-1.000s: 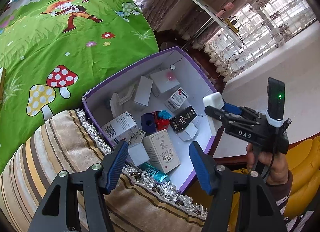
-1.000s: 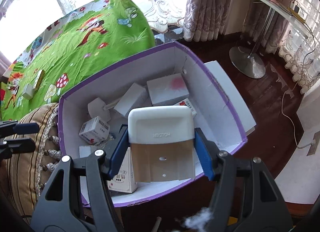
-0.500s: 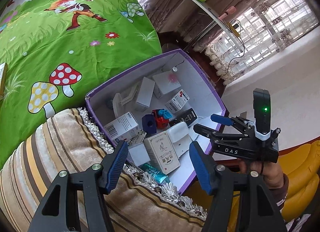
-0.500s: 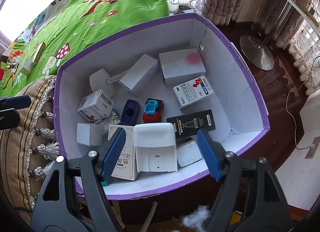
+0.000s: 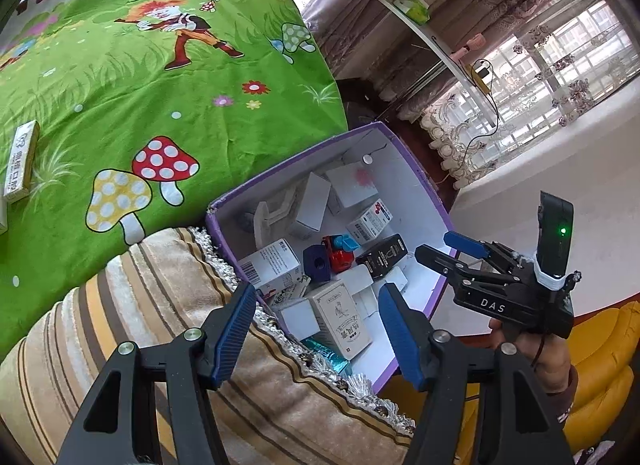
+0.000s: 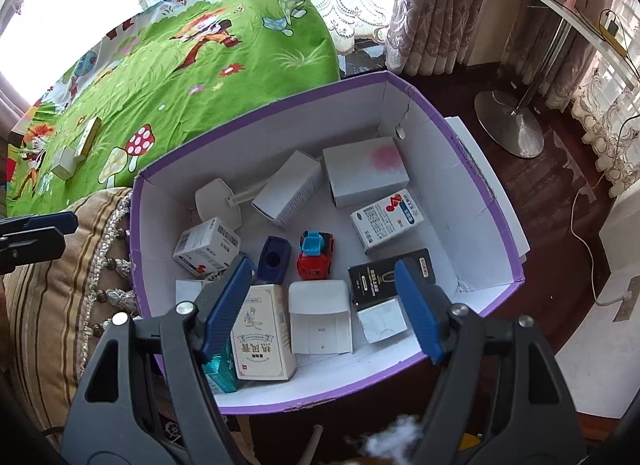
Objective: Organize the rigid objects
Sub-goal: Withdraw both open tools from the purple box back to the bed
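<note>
A purple-rimmed white box [image 6: 136, 225] holds several small cartons, a red toy car [image 6: 316, 255], a dark blue block [image 6: 274, 259], a black carton [image 6: 390, 271] and a white holder [image 6: 320, 317]. My right gripper [image 6: 324, 269] hovers open above the box's near end, with the holder lying free on the bottom below it. From the left wrist the box [image 5: 292, 163], the holder [image 5: 356, 279] and the right gripper [image 5: 434, 245] all show. My left gripper [image 5: 317, 292] is open and empty over the cushion's fringe beside the box. It also shows in the right wrist view [image 6: 66, 227].
A striped cushion [image 5: 120, 305] lies against the box's left side. Beyond it, small cartons [image 6: 88, 137] [image 6: 64, 161] rest on a green cartoon sheet [image 5: 140, 85]. A person's hand [image 5: 548, 357] holds the right gripper. A metal stand base [image 6: 508, 129] sits on dark floor.
The right gripper opened and let go of the white holder, which now lies in the box. Both grippers drew back slightly from the box.
</note>
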Demonstrator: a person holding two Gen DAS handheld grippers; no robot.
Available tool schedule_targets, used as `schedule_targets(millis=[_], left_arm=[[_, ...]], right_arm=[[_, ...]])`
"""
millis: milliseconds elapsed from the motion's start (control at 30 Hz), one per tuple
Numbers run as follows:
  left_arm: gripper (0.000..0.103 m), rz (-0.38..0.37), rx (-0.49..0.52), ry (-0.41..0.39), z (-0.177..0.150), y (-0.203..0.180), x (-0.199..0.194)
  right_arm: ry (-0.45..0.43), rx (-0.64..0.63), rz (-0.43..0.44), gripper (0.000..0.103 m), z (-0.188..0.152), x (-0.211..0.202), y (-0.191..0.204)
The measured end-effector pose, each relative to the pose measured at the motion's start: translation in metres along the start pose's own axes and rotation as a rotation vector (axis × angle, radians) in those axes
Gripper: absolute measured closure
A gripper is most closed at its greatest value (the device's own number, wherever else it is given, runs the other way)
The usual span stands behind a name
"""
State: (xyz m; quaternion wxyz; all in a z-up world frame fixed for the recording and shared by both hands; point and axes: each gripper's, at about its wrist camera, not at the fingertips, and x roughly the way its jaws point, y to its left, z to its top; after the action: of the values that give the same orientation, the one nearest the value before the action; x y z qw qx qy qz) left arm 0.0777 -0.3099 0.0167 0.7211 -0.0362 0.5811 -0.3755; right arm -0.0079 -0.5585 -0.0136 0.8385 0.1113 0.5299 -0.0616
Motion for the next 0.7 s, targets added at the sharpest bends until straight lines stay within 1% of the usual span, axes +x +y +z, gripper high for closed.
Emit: schedule_targets(millis=[133,267,433,533,567,700], left_arm=[[0.038,0.027,-0.019,-0.038,0.007,0.020,-0.018],[0.038,0.072,-0.062,-0.083,0.014,0.053,-0.040],[0.038,0.180,-0.143,-0.161,0.021,0.105,-0.073],[0.038,0.253,-0.182,-0.202,0.027,0.134,-0.089],[0.038,0.279,-0.194,-0.211,0.029,0.143,-0.093],[0.038,0.336,-0.231,-0.218,0.035,0.174,-0.098]], right_arm=[[-0.031,-0.026,0.038,0.026,0.010,-0.007,0.018],[-0.064,-0.098,0.057,0.026,0.021,-0.015,0.049],[-0.101,-0.168,0.096,0.020,0.038,-0.020,0.091],[-0.113,-0.205,0.097,0.019,0.049,-0.019,0.117],[-0.118,-0.217,0.101,0.019,0.053,-0.018,0.126],[-0.126,-0.237,0.143,0.019,0.071,-0.014,0.154]])
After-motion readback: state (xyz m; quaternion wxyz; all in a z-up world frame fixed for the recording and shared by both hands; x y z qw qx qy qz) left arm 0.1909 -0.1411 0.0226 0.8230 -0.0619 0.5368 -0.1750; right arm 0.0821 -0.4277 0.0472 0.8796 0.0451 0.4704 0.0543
